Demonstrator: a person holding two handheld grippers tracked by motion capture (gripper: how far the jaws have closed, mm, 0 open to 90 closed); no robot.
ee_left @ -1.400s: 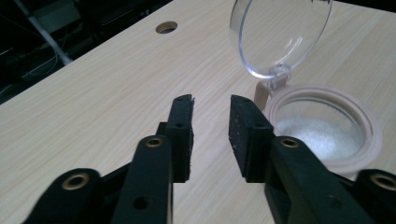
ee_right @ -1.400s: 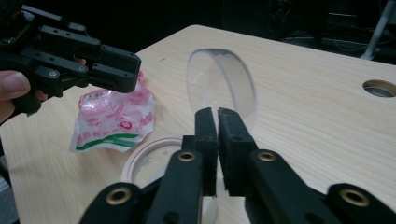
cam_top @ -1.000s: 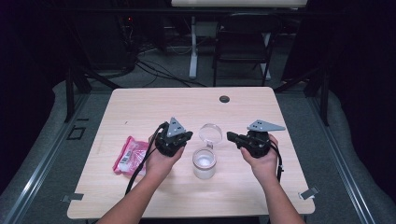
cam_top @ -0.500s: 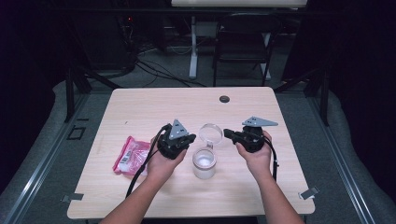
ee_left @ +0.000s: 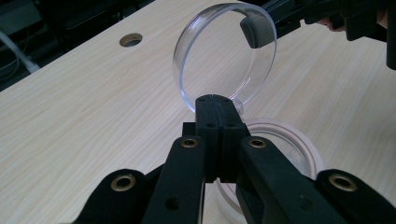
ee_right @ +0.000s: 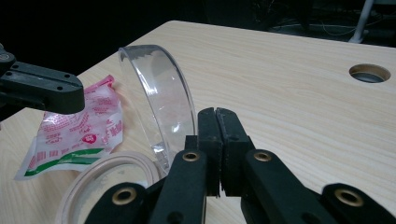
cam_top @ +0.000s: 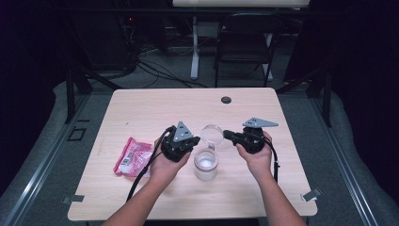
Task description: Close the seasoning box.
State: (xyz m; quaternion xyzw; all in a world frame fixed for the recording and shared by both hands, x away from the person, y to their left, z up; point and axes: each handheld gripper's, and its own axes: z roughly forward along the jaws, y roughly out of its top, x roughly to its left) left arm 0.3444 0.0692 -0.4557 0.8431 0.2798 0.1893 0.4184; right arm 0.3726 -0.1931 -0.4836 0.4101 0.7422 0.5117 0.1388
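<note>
Jaws of the left gripper (cam_top: 192,140) are pressed together and touch the lower edge of a clear round lid (ee_left: 224,56), which stands tilted on edge over the open jar (cam_top: 205,164) near the middle of the table (cam_top: 141,108). Right gripper (cam_top: 227,134) has its jaws pressed together too, just beside the lid's other edge. Pink packet (cam_top: 133,156) lies flat beside the left hand (cam_top: 164,165)

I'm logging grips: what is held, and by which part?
The clear lid stands on edge above the jar; both grippers seem shut at its rim, contact unclear.
</note>
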